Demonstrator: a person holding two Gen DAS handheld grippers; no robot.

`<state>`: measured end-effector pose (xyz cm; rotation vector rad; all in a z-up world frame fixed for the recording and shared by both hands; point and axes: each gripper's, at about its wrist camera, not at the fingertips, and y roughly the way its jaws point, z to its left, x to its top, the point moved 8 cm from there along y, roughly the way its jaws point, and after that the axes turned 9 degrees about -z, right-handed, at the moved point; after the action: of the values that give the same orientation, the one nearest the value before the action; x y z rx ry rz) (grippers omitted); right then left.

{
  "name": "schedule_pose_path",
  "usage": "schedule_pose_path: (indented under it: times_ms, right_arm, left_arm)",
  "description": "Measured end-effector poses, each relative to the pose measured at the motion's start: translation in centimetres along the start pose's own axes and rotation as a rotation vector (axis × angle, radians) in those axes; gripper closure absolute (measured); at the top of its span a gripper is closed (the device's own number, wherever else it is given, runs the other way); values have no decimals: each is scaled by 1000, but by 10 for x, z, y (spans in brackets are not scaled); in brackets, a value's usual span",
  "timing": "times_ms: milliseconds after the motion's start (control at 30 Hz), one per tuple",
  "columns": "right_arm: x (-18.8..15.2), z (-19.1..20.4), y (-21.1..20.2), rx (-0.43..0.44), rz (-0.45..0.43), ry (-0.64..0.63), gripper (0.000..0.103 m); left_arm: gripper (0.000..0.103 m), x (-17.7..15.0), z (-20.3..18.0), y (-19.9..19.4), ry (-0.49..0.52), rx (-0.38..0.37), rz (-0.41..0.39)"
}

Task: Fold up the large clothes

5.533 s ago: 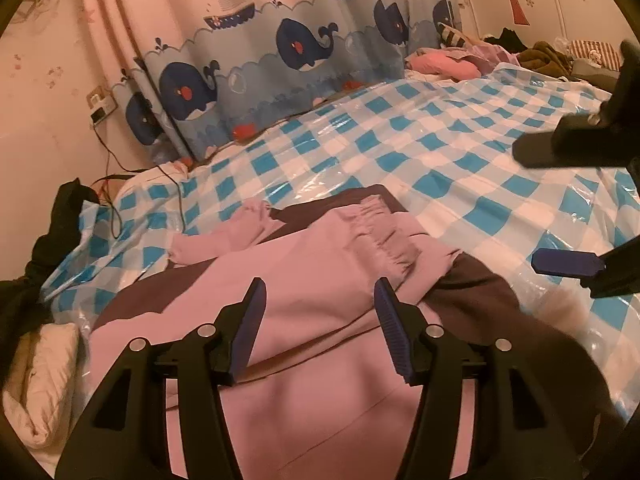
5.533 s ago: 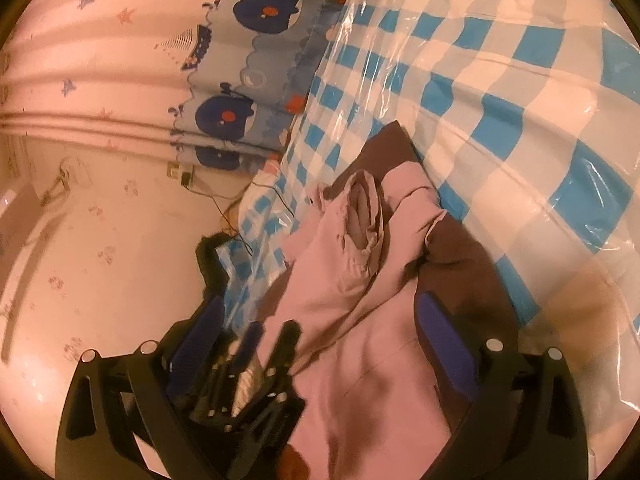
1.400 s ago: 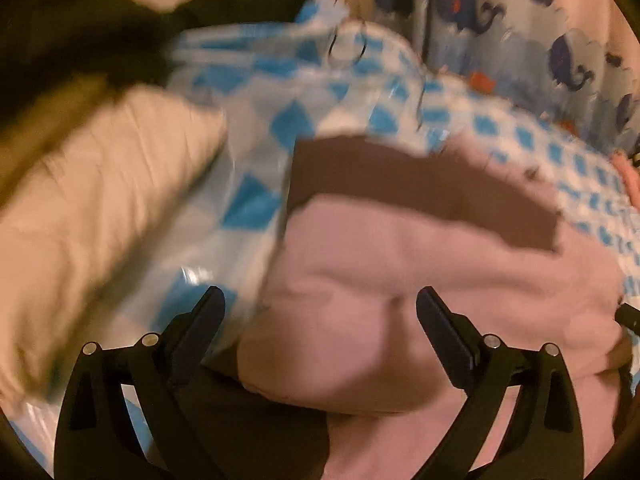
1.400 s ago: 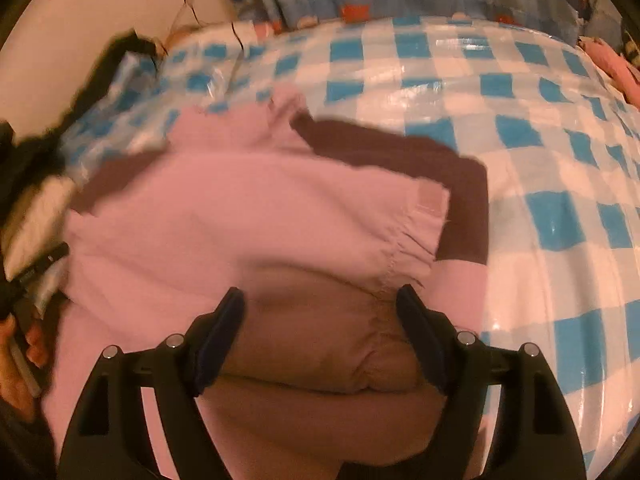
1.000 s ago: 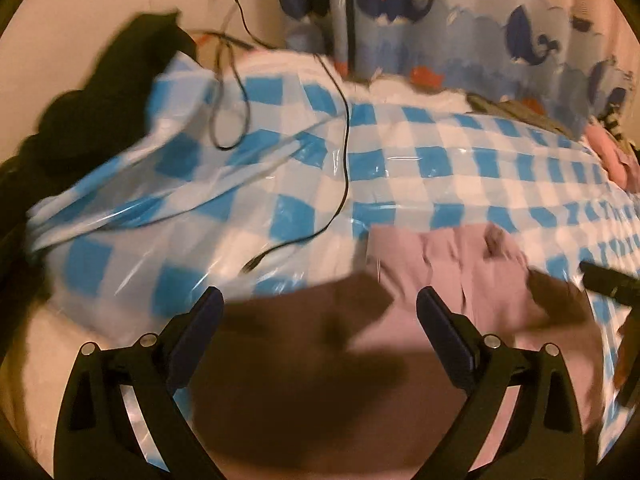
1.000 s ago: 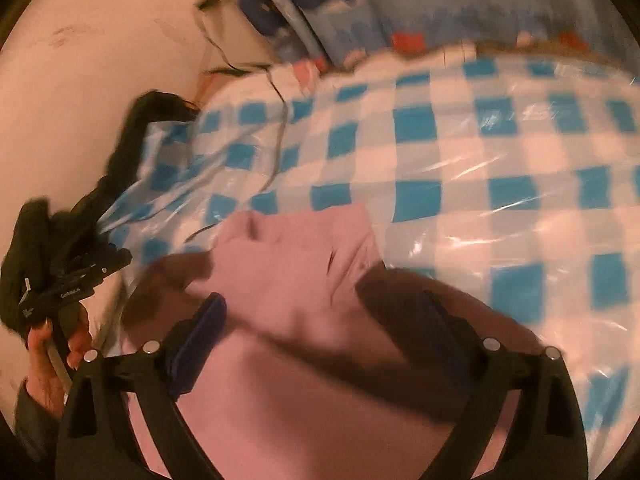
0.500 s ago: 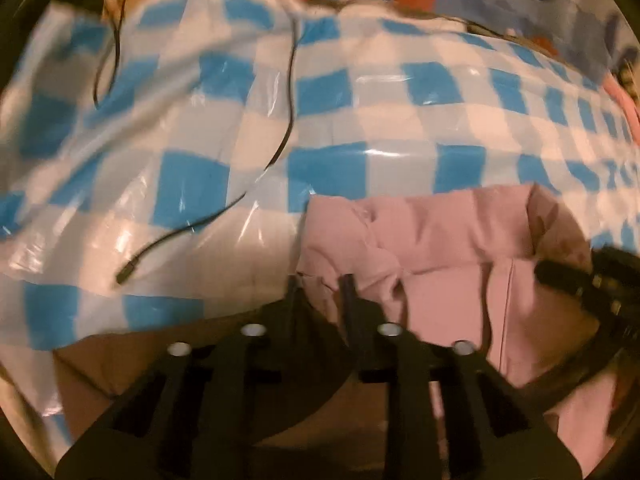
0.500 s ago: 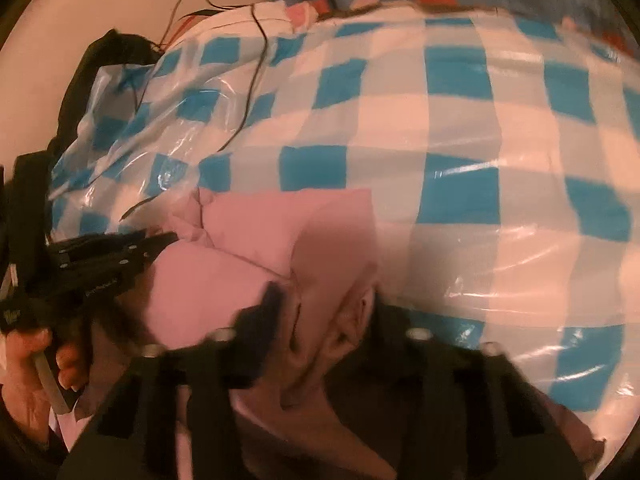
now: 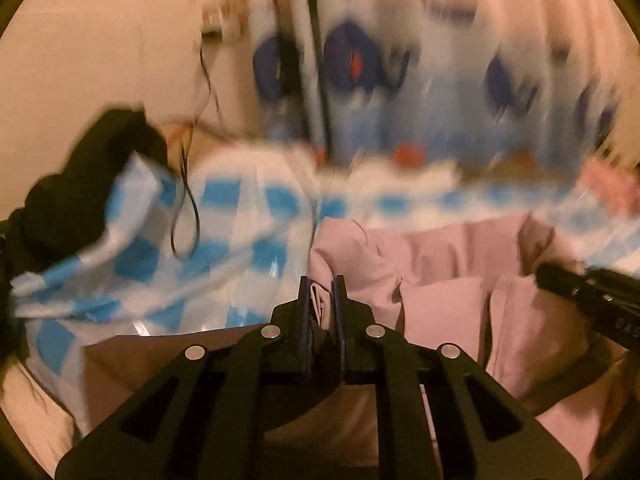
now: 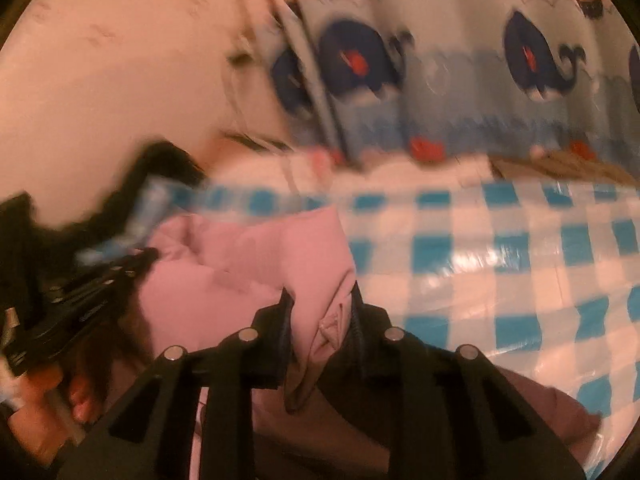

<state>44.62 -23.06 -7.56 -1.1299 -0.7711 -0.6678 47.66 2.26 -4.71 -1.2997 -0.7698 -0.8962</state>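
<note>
The bed (image 10: 500,264), under a blue and white checked plastic cover, carried the whole scene, and behind it hung a curtain (image 10: 440,80) printed with dark blue whales. On the cover lay the pink garment (image 9: 448,264), with a darker brown part close under both cameras.

The garment's raised edge ran across between the two hands, so its long axis lay from side to side, and the rest of the cloth lay below and behind the tongs, toward the person. The left tongs (image 9: 322,300) were closed almost fully on a thin pinch of pink cloth at the left end of that edge. The right tongs (image 10: 322,320) stood a little wider and had just been closing; a thicker bunch of pink cloth sat between the jaws and the pads pressed on it. In the right view the left tongs showed at the far left with the person's hand (image 10: 44,412) below them. Each hand was nearest to its own corner, so, as I judged it, the coming move depended on carrying both corners together and keeping the edge stretched and straight.

No brand or label could be read; small white marks on the black tool bodies were too blurred.
</note>
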Motion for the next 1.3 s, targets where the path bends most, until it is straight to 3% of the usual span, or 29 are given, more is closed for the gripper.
schedule_pose_path:
  times_ms: [33,67,100,167,267,300,367,400,433,467,500,533,567,600,667,700,767,800,833,867,900,1033,1167,1300]
  right_arm:
    - [-28,-15,30,-57,133,28,59]
    - [-52,-28,48,-86,240,71,59]
    - [-55,-33,48,-66,225,114,59]
    - [-35,-41,17,0,76,190,57]
    - [-16,-42,-52,70,-43,172,46]
    - [-16,-41,-71,70,-57,139,39]
    - [-30,-44,-119,70,-78,76,35]
    - [-38,-45,-128,76,-70,70,35]
    - [-55,-48,-138,71,-43,54,35]
    - [-77,-53,-135,29,16,18,34]
    - [-96,-54,-127,-15,89,-10,35]
    - [-132,-66,-103,-83,245,-52,34]
    - [-150,-72,-91,-59,278,-33,34]
    - [-150,-76,-91,-42,262,13,33]
    - [-132,-80,-119,-37,238,168,34]
    - [-124,-74,-141,-8,217,170,33]
    - [-123,-64,-188,-3,202,98,32]
    - [-128,-63,-219,13,202,99,27]
    - [-136,-64,-242,37,210,123,18]
    - [-152,-66,-270,66,234,167,16]
    - [-172,-69,-296,82,270,215,16]
    - [-252,-68,-364,153,412,389,16]
    - [-314,-50,-411,169,497,454,16]
    - [-339,-42,-431,170,511,519,16]
  left_arm:
    - [92,-24,-6,24,31,24,99]
    - [92,-60,-10,51,73,66,240]
    - [92,-70,-10,55,83,94,252]
    - [91,-63,-7,40,27,48,183]
    - [91,-41,10,-1,-46,-13,103]
    - [91,-32,18,-28,-50,-44,61]
    - [86,-31,40,-73,-59,-66,23]
    - [79,-35,48,-89,-66,-67,13]
    - [69,-45,59,-106,-69,-57,12]
    - [67,-56,67,-113,-67,-41,26]
    - [66,-77,77,-112,-65,-17,69]
    - [66,-89,82,-98,-63,-6,128]
    - [66,-129,83,-72,-55,-7,285]
    - [66,-148,82,-67,-56,-26,343]
    - [68,-154,84,-76,-77,3,360]
    - [70,-146,84,-89,-102,-1,357]
    - [69,-125,77,-128,-126,-89,317]
    - [64,-118,77,-159,-93,-102,287]
    - [48,-117,79,-183,-70,-109,272]
    - [41,-123,82,-217,-48,-135,268]
    - [32,-132,86,-238,-32,-148,278]
    - [31,-191,126,-320,-2,-122,335]
    - [31,-261,177,-366,-145,-89,429]
    - [31,-293,204,-395,-257,-69,447]
